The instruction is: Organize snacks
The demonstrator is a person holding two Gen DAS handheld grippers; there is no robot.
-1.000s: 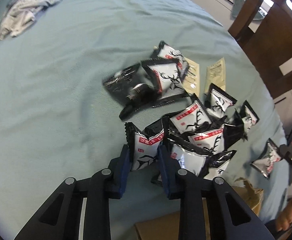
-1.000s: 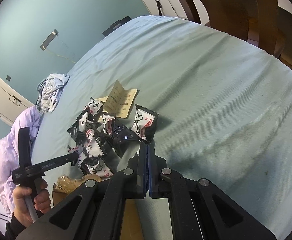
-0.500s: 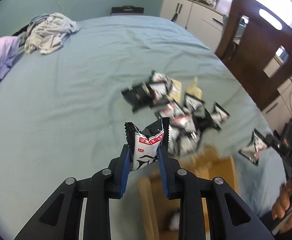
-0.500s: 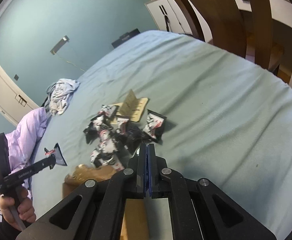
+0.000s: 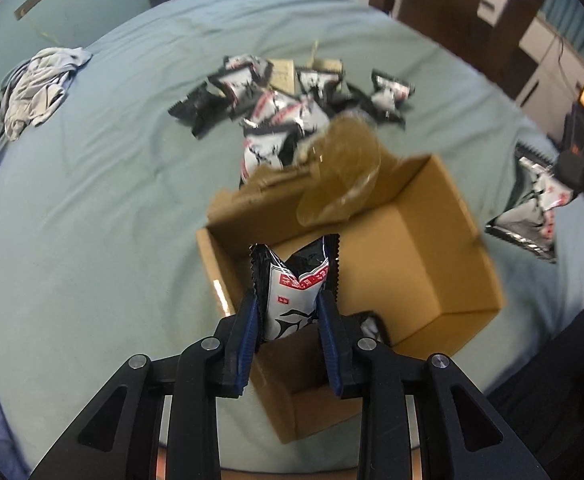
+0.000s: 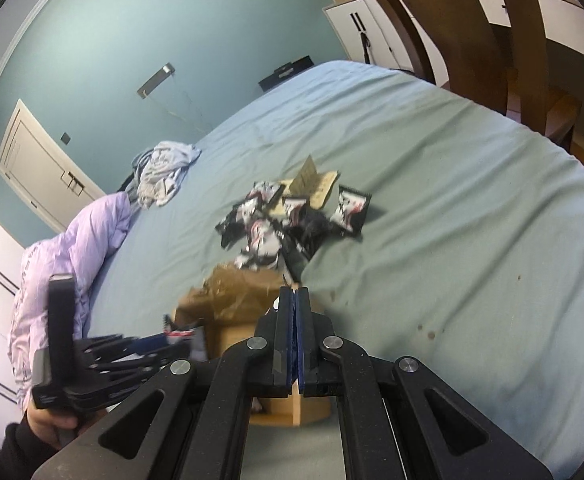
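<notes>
My left gripper [image 5: 292, 304] is shut on a black-and-white snack packet [image 5: 296, 284] with a red label, held above the open cardboard box [image 5: 412, 248]. The left gripper also shows in the right wrist view [image 6: 168, 340], over the box [image 6: 236, 300]. My right gripper [image 6: 295, 300] is shut; in the left wrist view it [image 5: 572, 168] holds another snack packet [image 5: 532, 208] by its edge, to the right of the box. A pile of like packets [image 5: 284, 100] lies on the bed beyond the box, also seen in the right wrist view [image 6: 276, 220].
The blue bedsheet [image 5: 92, 180] covers the bed. Crumpled clothes [image 5: 40, 88] lie at the far left, a purple quilt [image 6: 72, 240] beside them. Tan paper sachets [image 6: 316, 180] lie by the pile. A wooden chair [image 6: 472, 20] stands by the far bedside.
Both grippers have pulled back from the pile with their packets. The left one has moved over the open box, which has come into full view.
</notes>
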